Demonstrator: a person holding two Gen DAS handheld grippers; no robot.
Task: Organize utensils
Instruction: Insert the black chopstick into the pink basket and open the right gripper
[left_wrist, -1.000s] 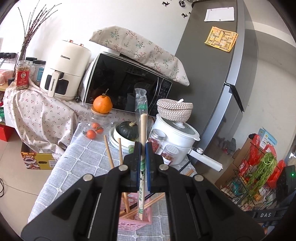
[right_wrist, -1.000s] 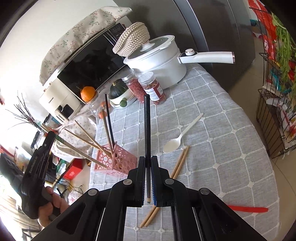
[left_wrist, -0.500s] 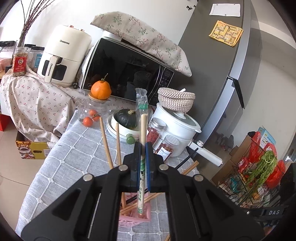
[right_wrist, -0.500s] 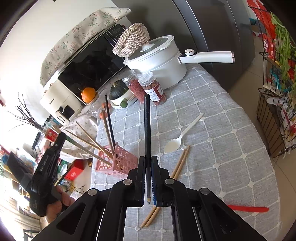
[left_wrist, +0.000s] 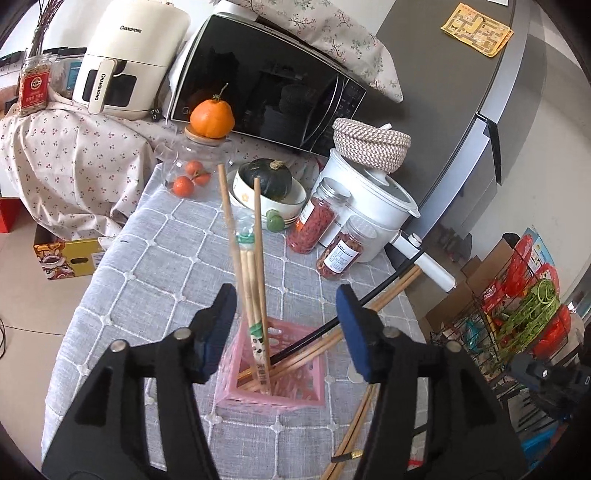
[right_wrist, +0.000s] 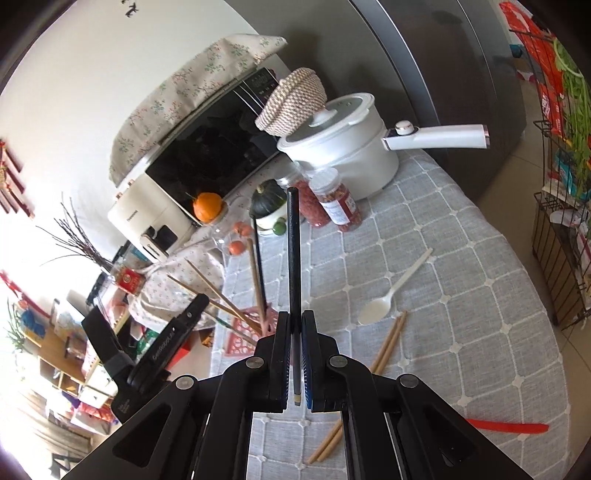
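The left gripper (left_wrist: 284, 317) has its jaws wide apart and holds nothing. Directly below and between them stands the pink basket (left_wrist: 271, 376), near the front edge of the table (left_wrist: 177, 251) with the grey checked cloth. In the basket stand the wrapped chopsticks (left_wrist: 255, 295), almost upright, together with several wooden chopsticks and one black chopstick that lean toward the right.

The right gripper (right_wrist: 294, 356) has its jaws pressed together on a black chopstick (right_wrist: 293, 254), which points up and away from it. In the right wrist view the basket (right_wrist: 251, 328) is just to the left of this gripper. To its right, a pair of wooden chopsticks (right_wrist: 384, 347) and a white spoon (right_wrist: 391, 291) lie flat on the cloth, and a red utensil (right_wrist: 509, 427) lies near the right edge of the table
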